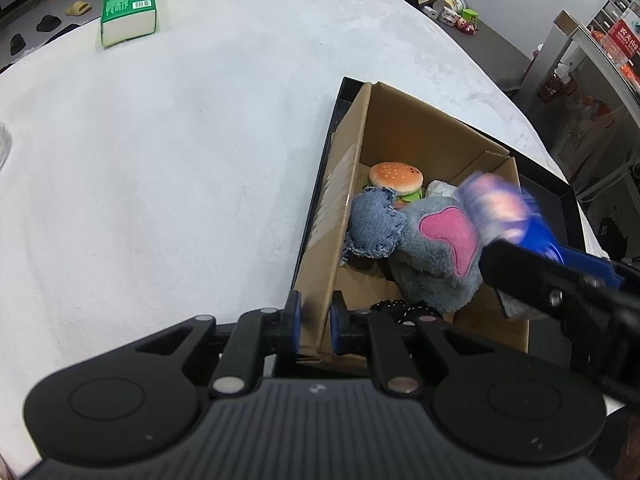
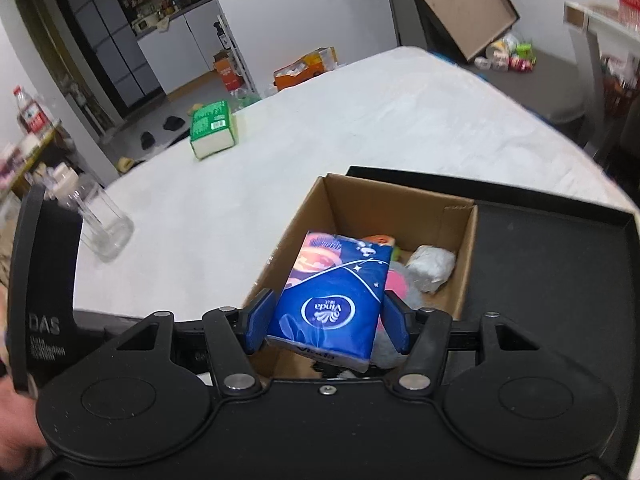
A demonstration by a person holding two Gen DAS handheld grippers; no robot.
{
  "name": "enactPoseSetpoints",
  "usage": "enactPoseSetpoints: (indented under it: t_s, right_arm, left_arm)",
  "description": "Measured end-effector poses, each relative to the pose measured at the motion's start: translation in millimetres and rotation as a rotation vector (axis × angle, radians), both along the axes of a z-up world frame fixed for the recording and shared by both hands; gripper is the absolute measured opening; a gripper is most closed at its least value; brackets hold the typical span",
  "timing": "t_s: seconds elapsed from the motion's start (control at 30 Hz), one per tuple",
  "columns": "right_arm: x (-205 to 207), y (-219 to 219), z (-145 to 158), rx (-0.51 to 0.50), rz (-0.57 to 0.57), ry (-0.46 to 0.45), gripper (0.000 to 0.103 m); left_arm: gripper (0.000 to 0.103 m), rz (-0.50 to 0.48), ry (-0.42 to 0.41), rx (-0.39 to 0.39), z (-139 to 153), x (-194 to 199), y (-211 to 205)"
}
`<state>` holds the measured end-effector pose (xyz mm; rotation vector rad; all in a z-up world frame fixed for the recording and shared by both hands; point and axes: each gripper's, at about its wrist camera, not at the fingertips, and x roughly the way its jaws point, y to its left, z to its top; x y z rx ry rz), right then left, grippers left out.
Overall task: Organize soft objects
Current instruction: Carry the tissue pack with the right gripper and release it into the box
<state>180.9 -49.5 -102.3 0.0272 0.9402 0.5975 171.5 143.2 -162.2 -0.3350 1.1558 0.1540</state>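
- Here, the right gripper (image 2: 326, 322) clamps a blue tissue pack (image 2: 334, 296) between its blue pads, gripping it by its two long sides.
- The pack's long axis runs away from the gripper along the fingers, its far end tilted down toward the open cardboard box (image 2: 400, 200) and hanging above the box's inside.
- The pack is a soft plastic-wrapped rectangle, dark blue, with a white-ringed oval logo near the gripper and a round orange picture and small white stars toward the far end.
- In the left wrist view the same pack is a blur of blue and pink above the box.
- The left gripper (image 1: 316, 322) has its jaws pinched on the near corner wall of the box.
- Inside the box lie a plush burger (image 1: 396, 178), a grey plush toy (image 1: 432, 256) with a pink patch, a denim piece (image 1: 372, 228) and a white crumpled bundle (image 2: 432, 266).
- The box sits in a black tray (image 2: 552, 264) on a white-covered table (image 1: 180, 160).
- A green tissue pack (image 1: 128, 12) lies well apart on the far side of the table.
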Motion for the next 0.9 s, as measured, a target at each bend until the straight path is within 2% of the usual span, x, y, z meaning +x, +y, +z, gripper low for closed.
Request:
enactPoseSetpoints:
  t_s: [0.17,0.5,0.6,0.8,0.9]
  right_arm:
    - [9,-6,-2,0.074,-0.025,0.063,0.063]
    - [0,-23,-6,0.028,-0.032,0.057,0.063]
    - [-5,-29,-4,0.015,-0.036,0.048,0.07]
    - [-11,-47,1,0.006,-0.059,0.03,0.076]
    - [-11,-57,1,0.003,-0.082,0.03,0.078]
  left_arm:
    - [0.012,-0.01,0.002,0.0,0,-1,0]
    - [0.012,-0.045,0.019,0.019,-2,6,-7]
    - [0.012,-0.04,0.007,0.031,-1,5,-8]
    - [0.013,-0.056,0.005,0.069,4,3,-15]
    - [0.019,-0.076,0.01,0.084,7,4,-21]
